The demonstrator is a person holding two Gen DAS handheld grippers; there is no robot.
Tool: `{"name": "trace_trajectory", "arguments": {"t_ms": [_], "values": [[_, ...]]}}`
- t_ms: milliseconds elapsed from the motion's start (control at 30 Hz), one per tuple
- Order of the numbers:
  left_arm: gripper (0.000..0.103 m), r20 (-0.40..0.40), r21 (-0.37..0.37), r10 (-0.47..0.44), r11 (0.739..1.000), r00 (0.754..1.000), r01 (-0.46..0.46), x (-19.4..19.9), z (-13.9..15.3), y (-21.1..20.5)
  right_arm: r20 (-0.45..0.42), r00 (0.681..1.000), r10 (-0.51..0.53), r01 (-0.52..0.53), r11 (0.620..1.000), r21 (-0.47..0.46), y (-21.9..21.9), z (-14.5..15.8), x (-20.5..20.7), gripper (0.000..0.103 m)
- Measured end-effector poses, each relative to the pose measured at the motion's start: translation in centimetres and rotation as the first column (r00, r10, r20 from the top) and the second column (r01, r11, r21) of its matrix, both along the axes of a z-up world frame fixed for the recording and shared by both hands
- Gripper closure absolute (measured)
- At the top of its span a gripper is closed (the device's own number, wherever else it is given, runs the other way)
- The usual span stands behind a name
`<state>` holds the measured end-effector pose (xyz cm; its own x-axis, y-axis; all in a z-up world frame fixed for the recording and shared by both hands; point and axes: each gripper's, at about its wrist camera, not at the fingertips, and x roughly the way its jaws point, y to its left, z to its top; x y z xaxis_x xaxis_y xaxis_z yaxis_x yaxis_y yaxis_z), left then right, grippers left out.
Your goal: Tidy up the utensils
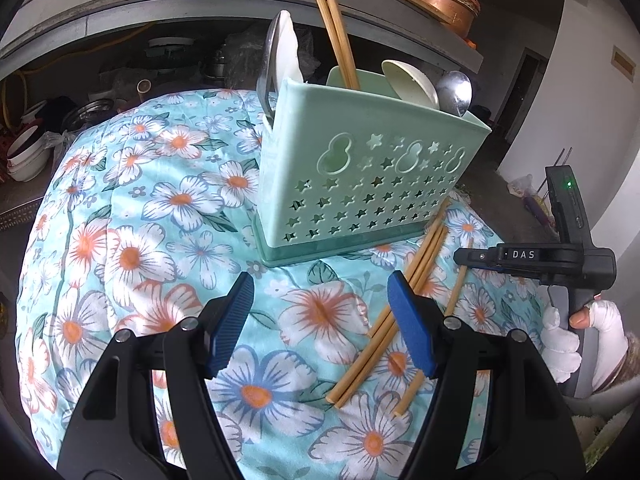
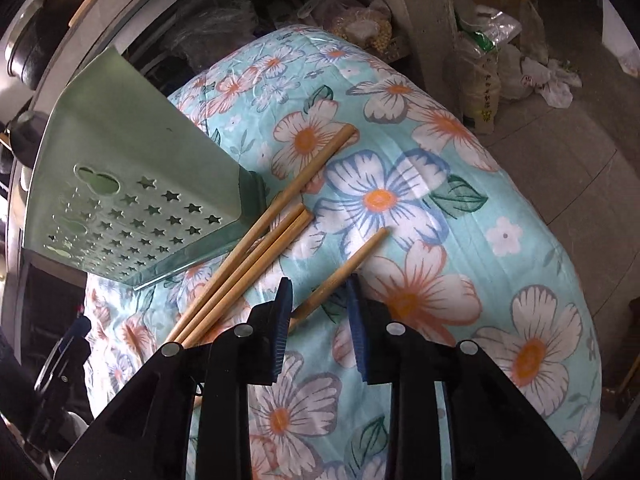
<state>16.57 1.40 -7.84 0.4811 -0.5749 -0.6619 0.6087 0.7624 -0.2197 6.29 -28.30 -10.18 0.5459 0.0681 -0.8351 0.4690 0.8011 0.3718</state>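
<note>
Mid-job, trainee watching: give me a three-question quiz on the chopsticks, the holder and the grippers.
1. True or false: the green utensil holder already holds chopsticks.
2. How many loose chopsticks lie on the floral cloth?
3. The single chopstick runs between the fingers of which gripper? A left gripper B right gripper

Key: 1 true; 2 four; 3 B.

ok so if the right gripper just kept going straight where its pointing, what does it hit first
Most likely the lone chopstick, which runs between the fingers of the right gripper without being pressed. Just beyond lies the floral cloth. Depth is hard to judge in this fisheye view.
</note>
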Motion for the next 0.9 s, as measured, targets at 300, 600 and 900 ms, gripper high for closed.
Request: {"name": "trace_trajectory", "arguments": {"t_ms": [300, 600, 900], "values": [[0.037, 0.028, 0.046, -0.095, 0.995, 0.995, 0.094, -0.2, -0.4, -2.9, -0.009, 1.000, 0.015, -0.014, 1.000, 0.021, -0.7, -0.2, -2.2, 0.089], [0.042, 0.022, 0.199, -0.298, 0.937, 0.954, 0.288, -0.6, -2.3, -9.2, 0.019, 1.000, -0.015, 0.013, 0.996, 0.089, -1.4, -0.7, -3.1, 0.090], [0.070, 0.023, 0.317, -0.386, 0.878, 0.922, 0.359, -1.2, -4.6, -12.2, 0.052, 0.998, -0.041, 0.032, 0.985, 0.169, -2.4, -1.3, -3.3, 0.091]]}}
